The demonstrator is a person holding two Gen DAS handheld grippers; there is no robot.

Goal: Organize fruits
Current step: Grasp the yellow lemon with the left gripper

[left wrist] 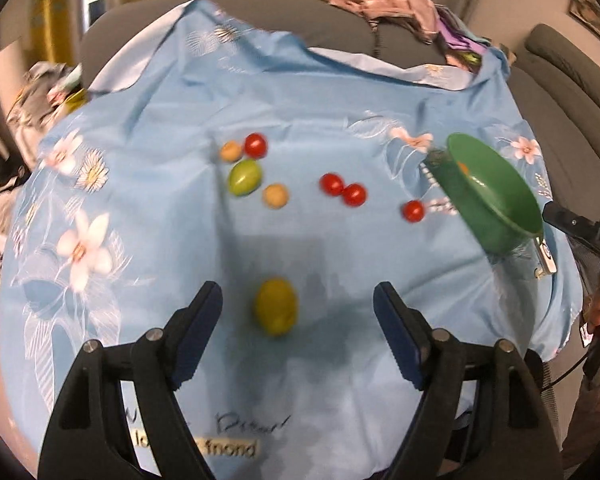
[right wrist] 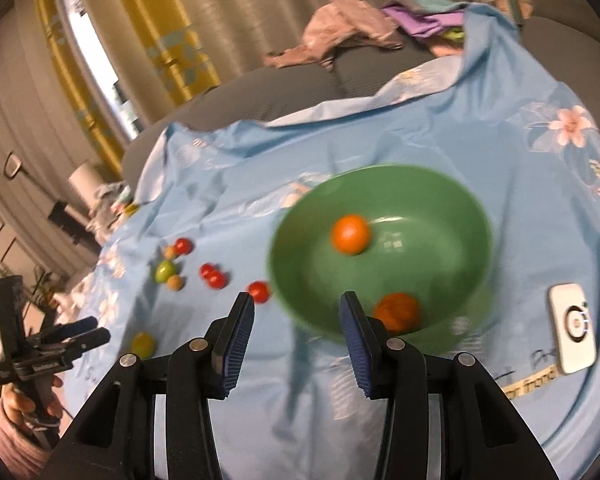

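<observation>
The blue flowered cloth (left wrist: pixel 340 100) covers the surface, which looks like a cushioned seat rather than a desk, and nearly all the fruit lies loose on it.

The green bowl (right wrist: pixel 420 192) sits just ahead of the right tongs (right wrist: pixel 296 320) and appears tipped toward them. The near rim lies between their blue pads, which stand fairly close together, but blur hides whether they press on it, so I cannot tell if the bowl is pinched. Two orange fruits (right wrist: pixel 350 234) lie inside it; I judge these the only ones sorted so far.

The left tongs (left wrist: pixel 298 300) are spread wide and pinch nothing. A yellow-green fruit (left wrist: pixel 275 306) lies on the cloth between their tips, clear of both pads, and looks like the next pick.

Farther ahead of the left tongs lie:
- a green fruit (left wrist: pixel 245 177)
- two tan fruits (left wrist: pixel 275 196)
- four red tomatoes (left wrist: pixel 332 184), one of them just beside the bowl

By my count eight pieces are left outside the bowl, so the task is at an early stage.

A white device (right wrist: pixel 572 328) rests to the right of the right tongs.
</observation>
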